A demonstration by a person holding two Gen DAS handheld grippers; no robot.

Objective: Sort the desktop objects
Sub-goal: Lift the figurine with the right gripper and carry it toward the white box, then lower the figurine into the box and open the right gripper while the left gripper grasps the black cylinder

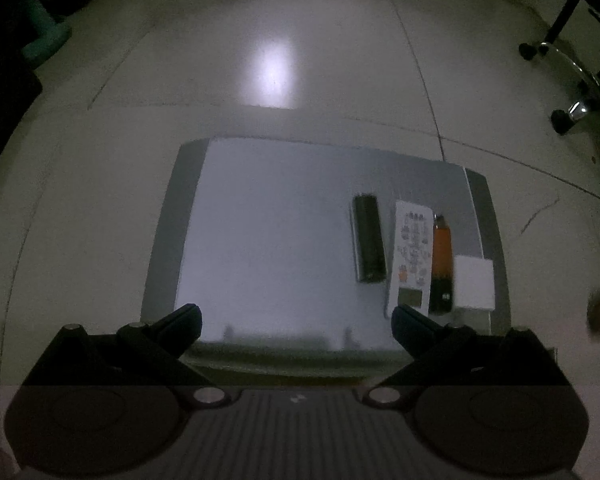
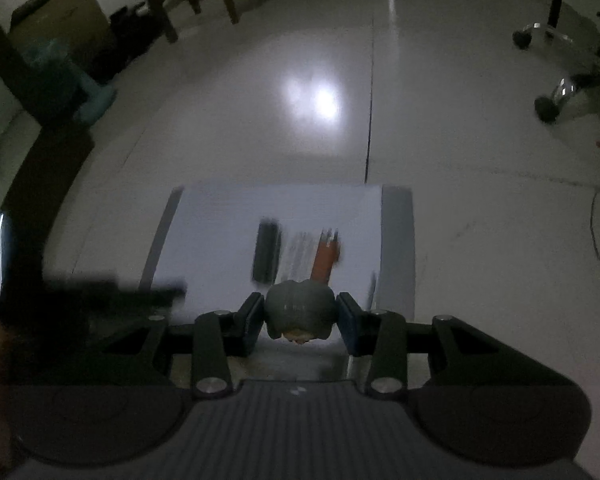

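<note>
1. evidently a sorting row: on the small white-topped counter (image 1: 268, 232), four things lie side by side along its right part — a dark oblong case (image 1: 369, 238), a white remote (image 1: 411, 258), an orange-and-black lighter-like stick (image 1: 441, 262) and a white box (image 1: 474, 284). all lie lengthwise the same way, close but mostly apart; remote and orange stick look to touch or nearly so. the parallel lay reads as deliberate lining-up.

2. left claw (image 1: 296, 320): spread wide, nothing between its tips. it hangs at the near edge of the counter, low and central, pointed at the bare left half of the top. judged: waiting, or keeping clear of the row.

3. right claw (image 2: 300, 312): pinching a grey lumpy rounded object (image 2: 300, 310), squeezed from both sides at its widest part, a small pale-orange patch showing at its underside. what the object is cannot be told.

4. the held object sits above the near edge of the counter, just short of the near ends of the dark case and orange stick. the view is motion-blurred, so the remote there is only streaks.

5. judgement: the side grip suits carrying a round thing level. whether it is coming in to join the row or being lifted away, one moment does not settle.

6. risk: a rounded body in flat pads may roll or slip if tilted.
</note>
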